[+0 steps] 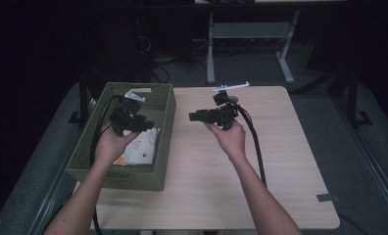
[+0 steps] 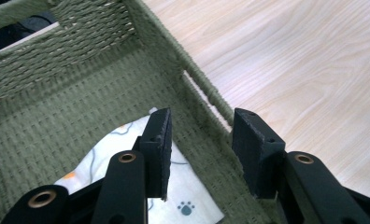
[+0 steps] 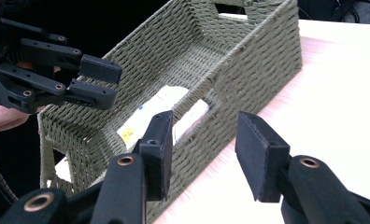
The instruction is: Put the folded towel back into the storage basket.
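Woven green basket (image 1: 158,105) sits on the counter (image 1: 280,161) with a white printed cloth (image 1: 142,147) lying flat on its floor. The left tool (image 1: 145,124) hangs over the basket's inside, its jaws spread with nothing between them; in the left gripper view the cloth (image 2: 183,196) lies directly below and a little behind the left tool (image 2: 201,149), and the basket's long side wall (image 2: 206,88) runs just beyond its far jaw. The right tool (image 1: 192,116) is held above bare counter outside the basket, pointing toward that same wall, jaws likewise spread and empty. From the right tool (image 3: 202,154) the cloth (image 3: 169,112) lies ahead, across the wall (image 3: 248,70) and down inside, and the left tool (image 3: 101,81) shows beyond it. The basket's long axis runs away from the person, and the cloth lies along it toward the near end. The left tool is plainly the nearer one: I judge a straight drop would bring it to the cloth, while the right would first have to clear the rim.
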Tool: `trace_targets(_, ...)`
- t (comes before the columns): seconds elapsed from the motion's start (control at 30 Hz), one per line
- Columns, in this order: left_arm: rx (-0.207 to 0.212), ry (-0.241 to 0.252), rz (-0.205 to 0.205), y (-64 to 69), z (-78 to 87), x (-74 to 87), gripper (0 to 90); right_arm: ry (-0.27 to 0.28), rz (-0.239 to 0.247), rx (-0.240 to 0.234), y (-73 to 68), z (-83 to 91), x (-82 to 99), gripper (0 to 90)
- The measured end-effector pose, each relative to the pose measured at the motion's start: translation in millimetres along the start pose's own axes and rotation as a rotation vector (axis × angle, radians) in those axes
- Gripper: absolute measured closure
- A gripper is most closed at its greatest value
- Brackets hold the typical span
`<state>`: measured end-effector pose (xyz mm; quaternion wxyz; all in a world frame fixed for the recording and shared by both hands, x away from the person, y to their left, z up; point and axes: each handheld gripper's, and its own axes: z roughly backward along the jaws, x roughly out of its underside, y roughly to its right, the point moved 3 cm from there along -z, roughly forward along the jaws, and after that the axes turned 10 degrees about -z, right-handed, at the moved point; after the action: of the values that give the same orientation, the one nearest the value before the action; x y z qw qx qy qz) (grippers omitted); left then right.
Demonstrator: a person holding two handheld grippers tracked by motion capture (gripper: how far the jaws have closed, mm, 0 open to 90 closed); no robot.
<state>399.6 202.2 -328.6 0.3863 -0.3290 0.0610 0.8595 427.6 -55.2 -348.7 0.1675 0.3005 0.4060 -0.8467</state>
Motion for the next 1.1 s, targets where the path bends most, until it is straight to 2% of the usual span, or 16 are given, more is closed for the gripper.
trace_targets(0.17, 0.009, 0.004, -0.004, 6.3, -3.0, -5.3, 57.4, 0.012, -0.005, -0.003, 8.5, 10.1, 2.7, 54.7)
trace_targets(0.8, 0.061, 0.016, -0.042, 49.0, -24.4, -36.0, 53.3, 0.039, -0.05, 0.022, 47.9, 54.5, 16.7, 47.4)
trace_targets(1.1, 0.082, 0.024, -0.062, 63.2, -30.7, -45.7, 50.9, 0.05, -0.072, 0.039, 65.7, 75.6, 25.7, 43.2)
